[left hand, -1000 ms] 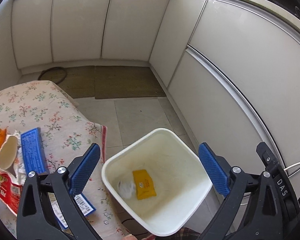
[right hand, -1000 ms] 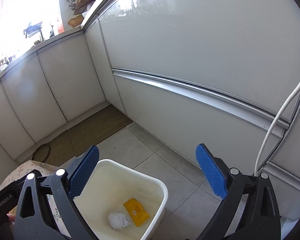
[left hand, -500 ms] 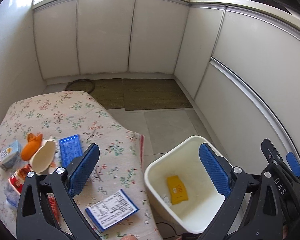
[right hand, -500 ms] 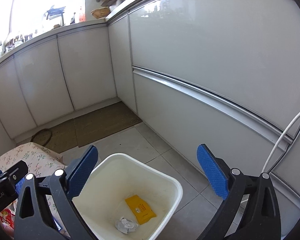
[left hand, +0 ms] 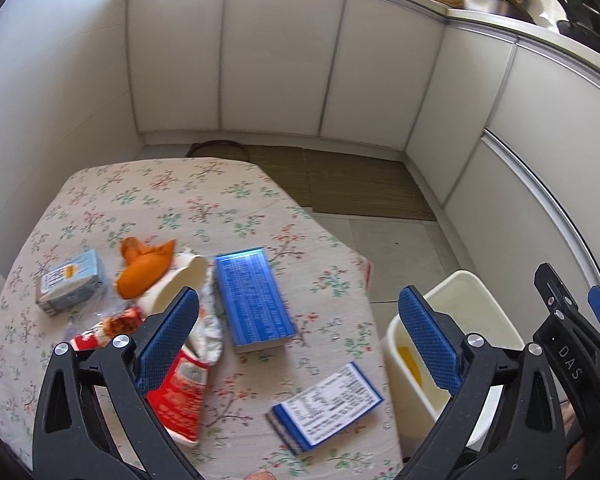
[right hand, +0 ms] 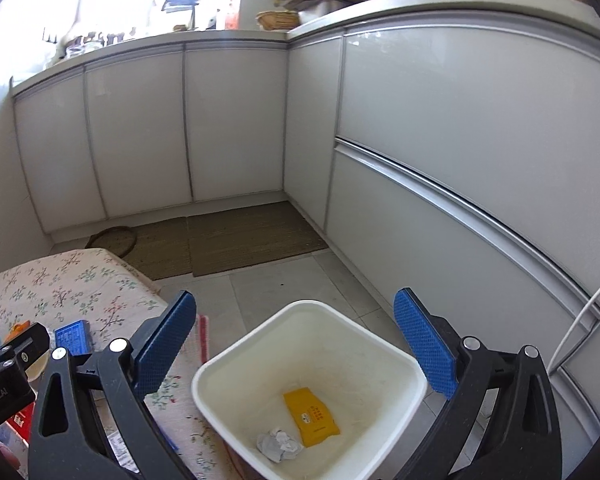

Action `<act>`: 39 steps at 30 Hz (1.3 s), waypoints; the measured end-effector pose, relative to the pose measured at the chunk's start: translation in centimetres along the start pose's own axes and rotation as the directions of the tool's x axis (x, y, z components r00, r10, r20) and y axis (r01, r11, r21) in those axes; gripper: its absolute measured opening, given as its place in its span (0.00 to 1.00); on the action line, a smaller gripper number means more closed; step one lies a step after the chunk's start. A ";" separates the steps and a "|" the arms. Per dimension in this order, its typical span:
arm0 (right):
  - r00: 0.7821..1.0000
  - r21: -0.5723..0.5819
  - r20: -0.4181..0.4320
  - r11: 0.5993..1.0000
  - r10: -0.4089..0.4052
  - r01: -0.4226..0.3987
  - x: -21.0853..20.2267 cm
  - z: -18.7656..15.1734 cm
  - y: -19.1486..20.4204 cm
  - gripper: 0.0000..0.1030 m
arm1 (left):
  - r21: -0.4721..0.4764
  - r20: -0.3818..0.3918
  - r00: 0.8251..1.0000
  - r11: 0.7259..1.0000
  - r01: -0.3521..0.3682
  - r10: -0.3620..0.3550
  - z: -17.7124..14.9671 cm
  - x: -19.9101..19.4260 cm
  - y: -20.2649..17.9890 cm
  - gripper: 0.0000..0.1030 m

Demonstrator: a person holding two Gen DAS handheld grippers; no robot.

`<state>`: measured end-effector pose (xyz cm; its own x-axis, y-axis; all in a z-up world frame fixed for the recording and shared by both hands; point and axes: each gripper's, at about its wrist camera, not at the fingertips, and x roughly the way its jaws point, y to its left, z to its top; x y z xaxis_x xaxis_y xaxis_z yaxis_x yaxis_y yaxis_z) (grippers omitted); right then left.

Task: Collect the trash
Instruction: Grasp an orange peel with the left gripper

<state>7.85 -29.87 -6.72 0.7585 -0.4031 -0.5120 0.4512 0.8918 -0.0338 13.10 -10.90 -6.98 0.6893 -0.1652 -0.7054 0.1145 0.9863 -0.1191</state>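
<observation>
My left gripper (left hand: 298,332) is open and empty above the floral table (left hand: 160,196). Trash lies on it: a blue box (left hand: 253,299), a blue-and-white box (left hand: 327,406), a red-and-white wrapper (left hand: 178,392), a paper cup (left hand: 176,280), an orange wrapper (left hand: 144,266) and a small grey-blue box (left hand: 70,282). My right gripper (right hand: 294,344) is open and empty above the white bin (right hand: 384,348), which holds a yellow packet (right hand: 311,416) and a crumpled paper ball (right hand: 278,444). The bin (left hand: 472,304) stands right of the table.
White kitchen cabinets (left hand: 280,80) run along the back and right. Brown mats (right hand: 236,240) lie on the tiled floor. A white cable (right hand: 576,320) hangs at the right. The counter top (right hand: 300,12) carries clutter.
My left gripper has swung left from over the bin to over the table, bringing the trash into view. My right gripper has tilted up slightly and stays over the bin.
</observation>
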 end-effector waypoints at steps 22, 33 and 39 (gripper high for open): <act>0.993 -0.236 -0.013 0.965 0.117 -0.117 -1.5 -1.9 13.1 0.93 | -0.183 -0.146 0.983 0.974 -0.133 0.107 -1.2 1.8 17.0 0.93; 0.989 -0.213 -0.082 0.968 0.120 -0.135 -0.1 -2.7 13.1 0.93 | -0.059 -0.245 0.969 0.998 0.004 -0.018 1.9 7.3 16.4 0.89; 0.987 -0.218 -0.105 0.966 0.120 -0.141 0.4 -2.9 13.2 0.93 | -0.032 -0.295 0.954 0.998 0.052 -0.059 2.0 10.4 15.1 0.67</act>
<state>12.74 -17.69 -9.91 0.7536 -0.2690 -0.5998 0.2260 0.9628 -0.1479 23.46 2.32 -14.71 0.4393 -0.2164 -0.8719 0.1269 0.9758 -0.1782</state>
